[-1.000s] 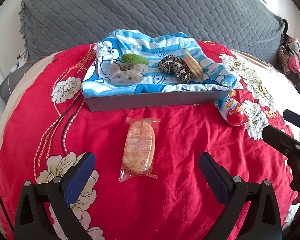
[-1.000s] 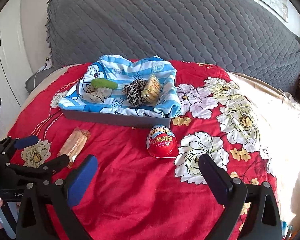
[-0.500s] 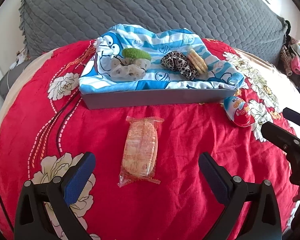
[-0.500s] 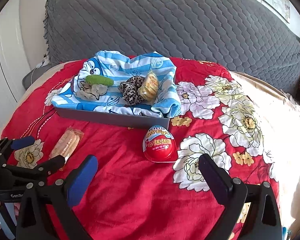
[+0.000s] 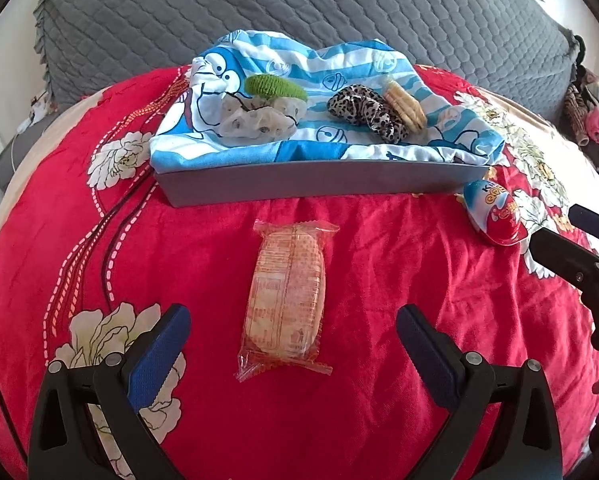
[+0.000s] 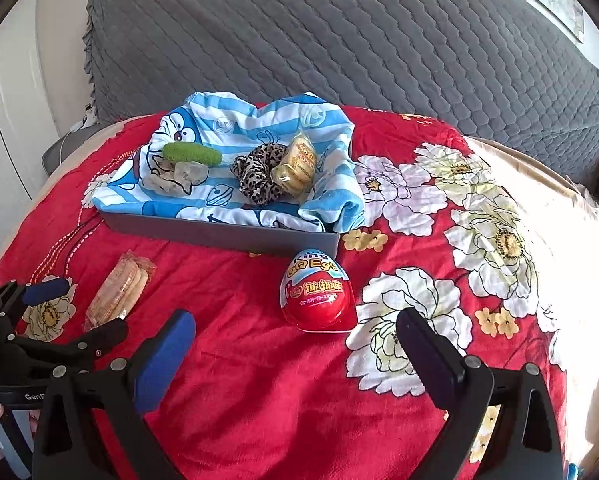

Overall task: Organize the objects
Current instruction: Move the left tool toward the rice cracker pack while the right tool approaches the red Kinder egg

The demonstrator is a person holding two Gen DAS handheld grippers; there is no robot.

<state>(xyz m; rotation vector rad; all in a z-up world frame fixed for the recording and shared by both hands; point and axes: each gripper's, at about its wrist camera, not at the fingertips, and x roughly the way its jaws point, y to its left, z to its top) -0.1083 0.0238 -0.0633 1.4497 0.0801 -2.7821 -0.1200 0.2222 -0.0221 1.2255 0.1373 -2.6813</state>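
Note:
A wrapped biscuit pack (image 5: 285,294) lies on the red flowered bedspread, straight ahead of my open, empty left gripper (image 5: 291,344); it also shows in the right wrist view (image 6: 119,288). A red and blue toy egg (image 6: 315,290) stands just ahead of my open, empty right gripper (image 6: 295,344); it also shows in the left wrist view (image 5: 495,214). Behind both sits a grey tray (image 5: 311,178) lined with a blue striped cartoon cloth (image 5: 339,64). On the cloth lie a green scrunchie (image 5: 275,86), a pale scrunchie (image 5: 255,122), a leopard scrunchie (image 5: 365,110) and another biscuit pack (image 5: 403,104).
A grey quilted headboard cover (image 6: 339,40) rises behind the tray. White cupboard doors (image 6: 3,100) stand at the left. Clothes (image 5: 591,120) hang at the far right. The left gripper's fingers (image 6: 45,292) show at the left of the right wrist view.
Both grippers have moved forward and lower toward the bedspread. The biscuit pack and the egg now sit nearer the fingertips. Nothing was taken hold of.

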